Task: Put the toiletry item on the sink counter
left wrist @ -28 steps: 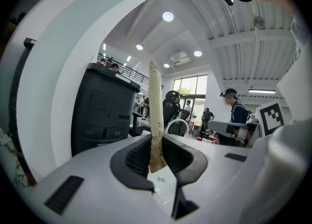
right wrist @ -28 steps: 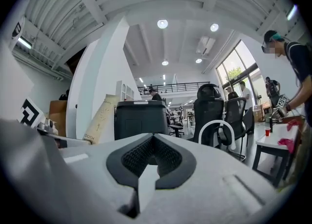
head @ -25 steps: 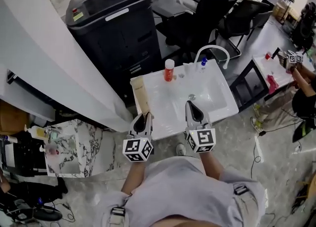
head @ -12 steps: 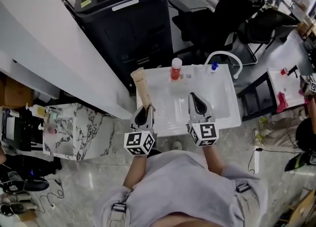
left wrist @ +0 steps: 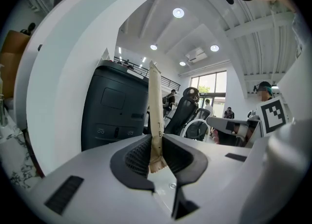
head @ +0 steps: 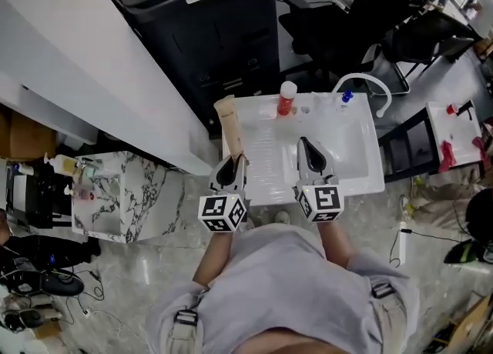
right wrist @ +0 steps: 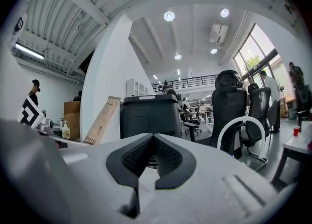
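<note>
Over the near edge of the white sink [head: 362,183], both forearms reach straight ahead from the person's torso, side by side, with the marker cubes nearest the body. At the sink's left front corner the left gripper [head: 230,170] pinches the crimped end of a beige toiletry tube [head: 229,125] between its jaws. The tube runs on from the fingertips along the sink's left rim; whether it touches the counter cannot be told. Over the basin the right gripper [head: 310,154] points the same way, its jaws pressed together on nothing. At the far rim stand a red bottle [head: 286,100] and a curved faucet [head: 363,81].
</note>
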Tool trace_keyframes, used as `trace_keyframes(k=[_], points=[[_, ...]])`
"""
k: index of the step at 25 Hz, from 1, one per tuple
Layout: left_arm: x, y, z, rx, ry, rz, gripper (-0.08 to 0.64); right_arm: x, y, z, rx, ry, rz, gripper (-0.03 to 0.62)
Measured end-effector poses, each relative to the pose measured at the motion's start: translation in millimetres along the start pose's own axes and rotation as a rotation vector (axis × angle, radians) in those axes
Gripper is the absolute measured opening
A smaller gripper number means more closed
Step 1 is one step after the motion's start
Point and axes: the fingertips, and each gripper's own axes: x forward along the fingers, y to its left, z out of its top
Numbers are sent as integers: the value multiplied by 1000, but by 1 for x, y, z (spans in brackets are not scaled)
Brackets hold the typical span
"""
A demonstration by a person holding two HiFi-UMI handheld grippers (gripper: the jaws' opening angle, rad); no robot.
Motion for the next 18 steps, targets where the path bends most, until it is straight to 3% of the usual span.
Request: trace_keyframes(k=[18], points=[[29,26,-48,-25,114,-3,57,14,3,-7,-14,19,-13,5]])
